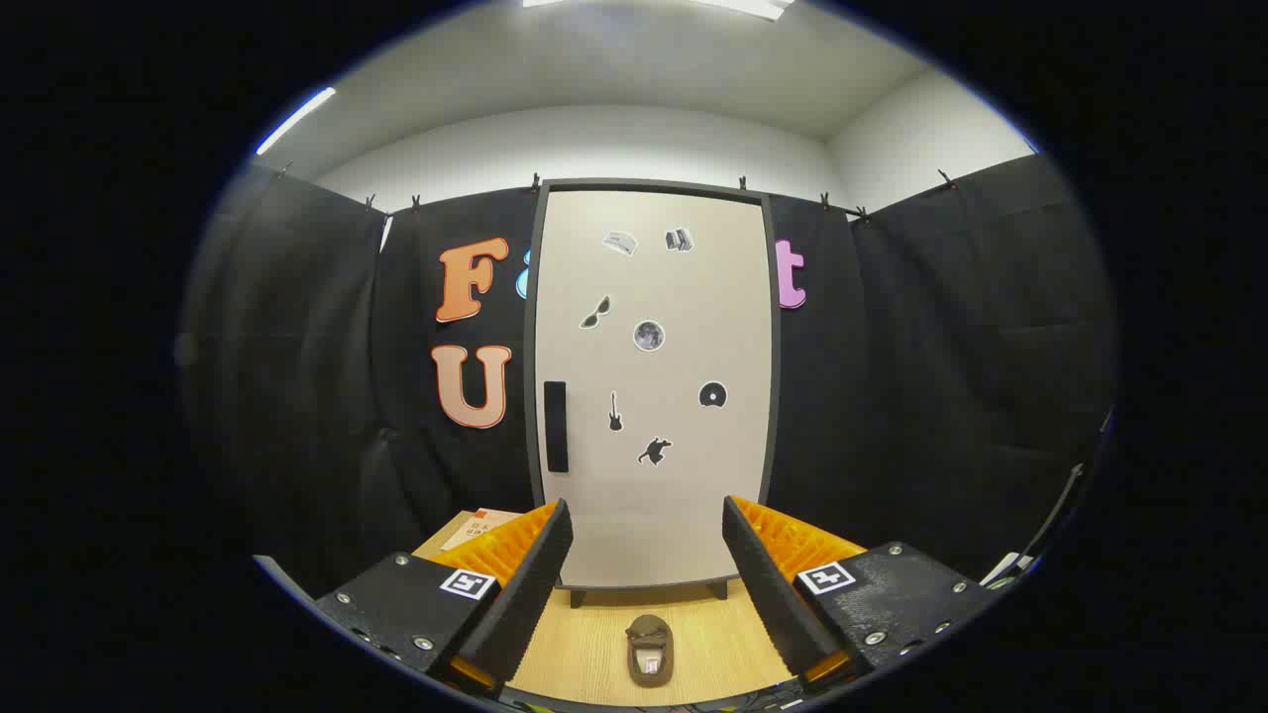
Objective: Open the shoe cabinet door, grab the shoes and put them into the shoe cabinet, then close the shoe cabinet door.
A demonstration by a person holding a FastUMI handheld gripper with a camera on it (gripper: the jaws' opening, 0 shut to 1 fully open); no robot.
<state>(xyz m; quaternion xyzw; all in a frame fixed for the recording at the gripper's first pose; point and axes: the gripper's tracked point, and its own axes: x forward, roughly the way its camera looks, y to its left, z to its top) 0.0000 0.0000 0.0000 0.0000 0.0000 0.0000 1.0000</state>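
Cabinet: tall beige shoe cabinet door (pixel 654 386) with dark frame and stickers stands shut, beyond the fingers; opening not yet begun.
Handle: black vertical bar handle (pixel 556 426) on the door's left side, untouched.
Gripper: black-and-orange two-finger gripper (pixel 646 564) spread wide, holding nothing.
Shoe: small brown shoe (pixel 650 649) lies on the light wooden floor (pixel 575 654) between the fingers, still to be stowed.
Progress: judged at the start; every step remains.
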